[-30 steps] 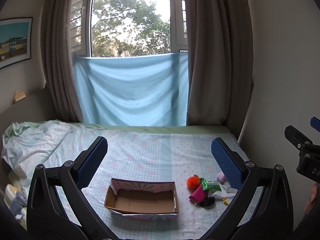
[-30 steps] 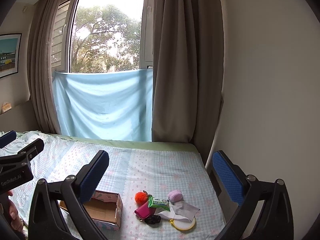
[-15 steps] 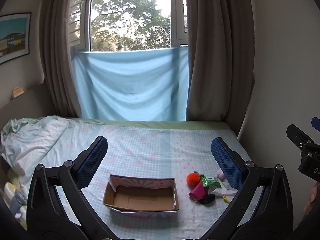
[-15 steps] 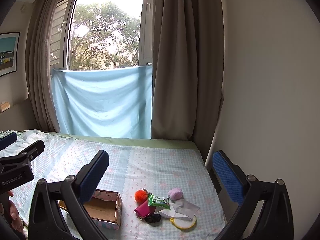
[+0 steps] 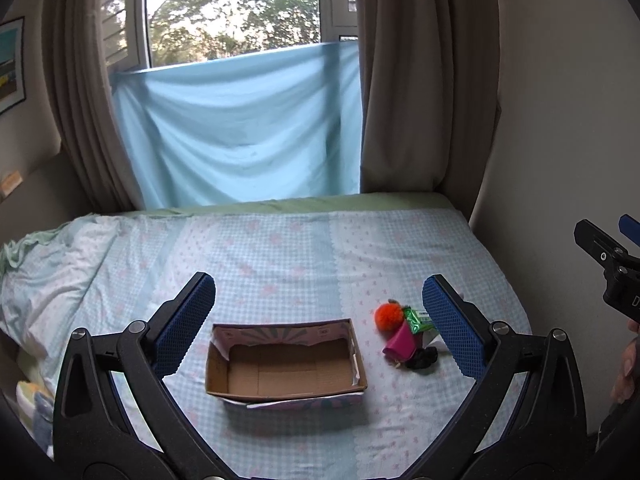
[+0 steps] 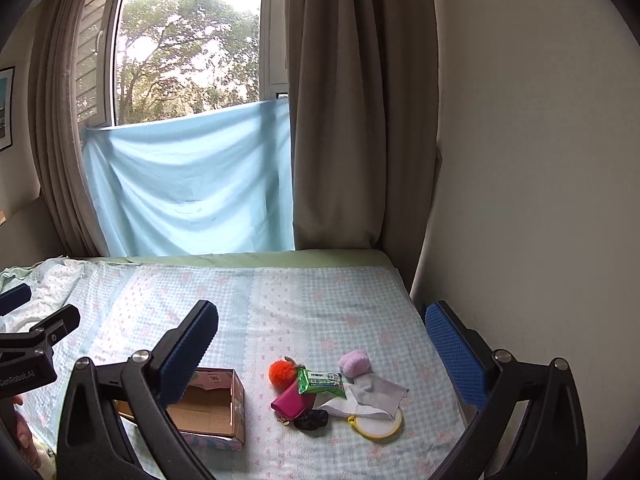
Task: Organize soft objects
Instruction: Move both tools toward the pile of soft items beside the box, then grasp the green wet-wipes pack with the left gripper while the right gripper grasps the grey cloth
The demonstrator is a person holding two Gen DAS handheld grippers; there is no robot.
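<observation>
An empty cardboard box sits on the bed. To its right lies a small pile: an orange pompom, a green packet, a magenta pouch, a black scrunchie, a pink puff, a grey cloth and a yellow hoop. My left gripper hovers open above the box. My right gripper hovers open above the pile. Both hold nothing.
The bed has a checked light-blue sheet and meets a wall on the right. A blue cloth and grey curtains hang at the window behind. A rumpled pillow lies at the left. A hand holds the right gripper.
Both cameras have tilted down and moved closer to the bed; the box and the pile appear larger and higher in view. Nothing on the bed has moved.
</observation>
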